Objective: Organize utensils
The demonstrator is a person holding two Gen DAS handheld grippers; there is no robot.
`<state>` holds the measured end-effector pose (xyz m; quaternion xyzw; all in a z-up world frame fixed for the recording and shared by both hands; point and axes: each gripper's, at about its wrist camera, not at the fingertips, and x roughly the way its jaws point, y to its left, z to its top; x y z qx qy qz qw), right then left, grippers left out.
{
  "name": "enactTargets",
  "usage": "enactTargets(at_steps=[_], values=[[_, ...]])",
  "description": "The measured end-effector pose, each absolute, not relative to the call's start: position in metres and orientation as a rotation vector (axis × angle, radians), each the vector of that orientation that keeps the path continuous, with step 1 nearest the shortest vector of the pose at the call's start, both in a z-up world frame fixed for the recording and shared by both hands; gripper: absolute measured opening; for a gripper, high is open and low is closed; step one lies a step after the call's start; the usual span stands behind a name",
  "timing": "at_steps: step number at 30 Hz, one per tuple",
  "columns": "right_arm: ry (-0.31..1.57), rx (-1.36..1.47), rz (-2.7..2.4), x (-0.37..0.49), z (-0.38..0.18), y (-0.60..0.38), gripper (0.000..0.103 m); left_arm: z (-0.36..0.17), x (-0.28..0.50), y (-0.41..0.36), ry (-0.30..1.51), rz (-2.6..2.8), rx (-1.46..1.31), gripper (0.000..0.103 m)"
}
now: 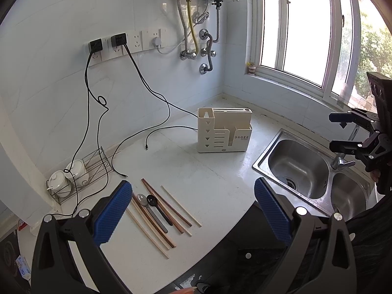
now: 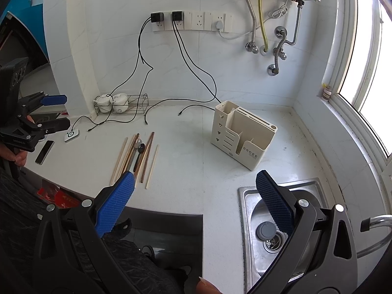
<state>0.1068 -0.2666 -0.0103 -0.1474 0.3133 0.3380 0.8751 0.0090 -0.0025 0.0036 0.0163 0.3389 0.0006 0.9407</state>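
Nothing is picked up yet: both the left tongs and right tongs hang wide open and empty above the surface, so the next move likely means lowering onto the chopsticks and spoons lying loose near its front edge, well apart from the cream holder.

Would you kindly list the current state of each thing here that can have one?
left gripper: open, holding nothing
right gripper: open, holding nothing
chopsticks: lying loose on the counter
spoons: lying among the chopsticks
utensil holder: upright, no utensils visible in it
sink: no water visible in it
lidded cups: lids on, in the wire rack
phone: screen dark
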Motion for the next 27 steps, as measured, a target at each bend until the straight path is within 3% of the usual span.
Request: enactTargets(at_steps=[27], values=[[0.656, -0.287, 0.705, 0.1111, -0.0097, -0.2685, 0.095, 0.0065, 0.0144, -0.0091, 0.686, -0.021, 0.071, 0.098]])
